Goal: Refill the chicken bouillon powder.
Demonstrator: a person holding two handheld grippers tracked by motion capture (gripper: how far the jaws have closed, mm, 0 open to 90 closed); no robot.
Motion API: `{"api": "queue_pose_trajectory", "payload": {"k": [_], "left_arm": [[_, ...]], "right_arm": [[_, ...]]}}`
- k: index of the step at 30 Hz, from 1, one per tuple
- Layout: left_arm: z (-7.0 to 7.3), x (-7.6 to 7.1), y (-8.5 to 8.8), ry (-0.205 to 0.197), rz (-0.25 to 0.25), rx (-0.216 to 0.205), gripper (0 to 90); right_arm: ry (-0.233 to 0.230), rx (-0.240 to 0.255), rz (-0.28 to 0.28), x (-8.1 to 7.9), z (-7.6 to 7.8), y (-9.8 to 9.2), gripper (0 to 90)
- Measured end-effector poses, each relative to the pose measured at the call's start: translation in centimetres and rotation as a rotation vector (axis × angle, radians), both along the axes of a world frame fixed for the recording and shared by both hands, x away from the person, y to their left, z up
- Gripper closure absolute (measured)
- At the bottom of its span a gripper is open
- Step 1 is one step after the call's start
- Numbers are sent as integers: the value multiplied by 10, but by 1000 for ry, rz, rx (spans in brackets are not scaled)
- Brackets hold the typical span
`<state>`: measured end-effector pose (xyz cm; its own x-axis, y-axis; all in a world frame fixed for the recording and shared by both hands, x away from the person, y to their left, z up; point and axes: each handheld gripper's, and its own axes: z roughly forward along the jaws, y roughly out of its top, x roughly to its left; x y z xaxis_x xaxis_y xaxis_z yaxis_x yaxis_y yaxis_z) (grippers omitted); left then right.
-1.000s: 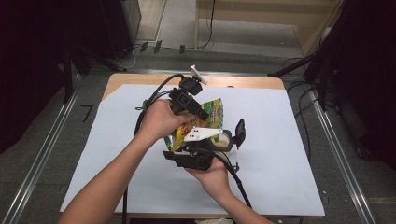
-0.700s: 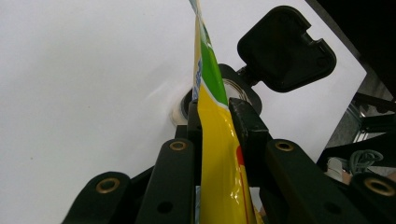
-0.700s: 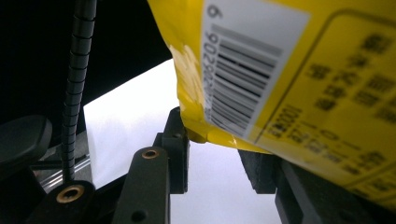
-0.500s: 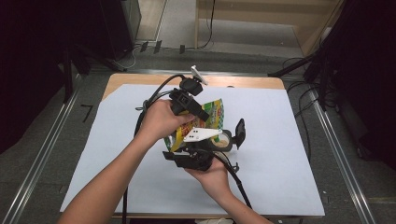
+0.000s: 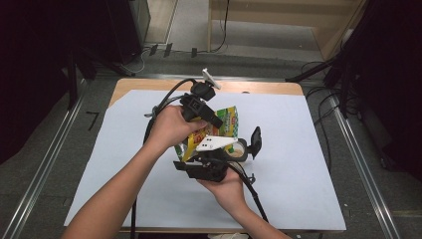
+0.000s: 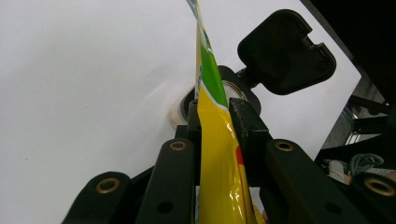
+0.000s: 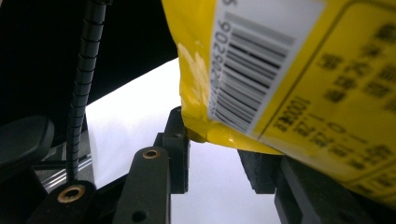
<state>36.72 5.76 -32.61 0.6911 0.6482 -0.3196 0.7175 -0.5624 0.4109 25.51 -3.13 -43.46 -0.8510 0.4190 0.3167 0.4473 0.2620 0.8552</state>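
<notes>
Left gripper view has the left claw (image 6: 212, 126) pinching the yellow pouch (image 6: 219, 158); right claw (image 7: 212, 163) spread around its corner. Grip firmly, pull apart slowly.

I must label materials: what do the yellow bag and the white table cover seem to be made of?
Bag: likely thin plastic film, glossy; it shows bright highlights, creases and a printed barcode. Cover: looks like matte paper or sheet, flat and without glare; I cannot tell which.
</notes>
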Motion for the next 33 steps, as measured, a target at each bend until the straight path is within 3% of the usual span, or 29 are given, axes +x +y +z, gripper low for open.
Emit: {"api": "queue_pose_trajectory", "payload": {"k": [33], "left_arm": [[-2, 0, 1, 3, -5, 9, 794]], "right_arm": [[-18, -15, -1, -2, -1, 1, 668]]}}
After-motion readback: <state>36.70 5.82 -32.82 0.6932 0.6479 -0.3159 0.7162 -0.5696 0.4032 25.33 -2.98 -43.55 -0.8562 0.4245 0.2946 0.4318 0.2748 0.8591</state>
